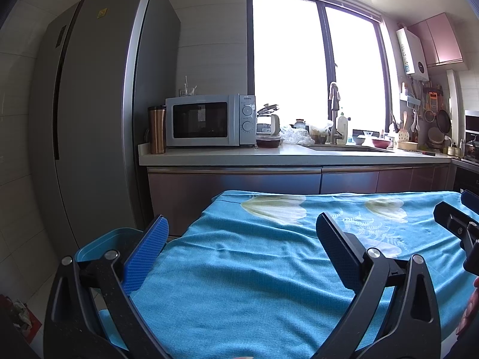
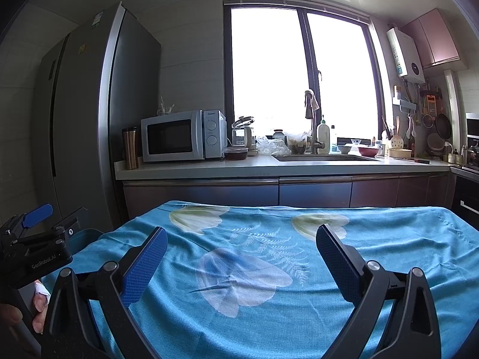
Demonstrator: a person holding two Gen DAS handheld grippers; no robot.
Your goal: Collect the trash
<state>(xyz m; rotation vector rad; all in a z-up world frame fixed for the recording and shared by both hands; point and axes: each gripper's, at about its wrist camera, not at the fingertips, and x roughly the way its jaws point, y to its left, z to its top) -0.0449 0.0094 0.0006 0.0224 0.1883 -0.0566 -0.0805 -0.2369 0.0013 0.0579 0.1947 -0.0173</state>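
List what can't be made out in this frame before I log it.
- Blue bin: inside hidden by the left gripper finger in the left wrist view.
- Tablecloth: near edge cut off by the frame in both views.
- Window: overexposed, nothing outside readable.
- Refrigerator labels: too small.

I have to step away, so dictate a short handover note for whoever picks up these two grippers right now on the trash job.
Left gripper: open, empty, above the blue floral tablecloth.
Right gripper: open, empty, above the same cloth.
Blue bin: off the table's left edge, beside the left gripper; its inside is hidden.
Trash: none visible on the cloth in either view.
Done: cannot confirm, since the bin's contents don't show.
Left: check the table's hidden near edge and the floor for scraps.
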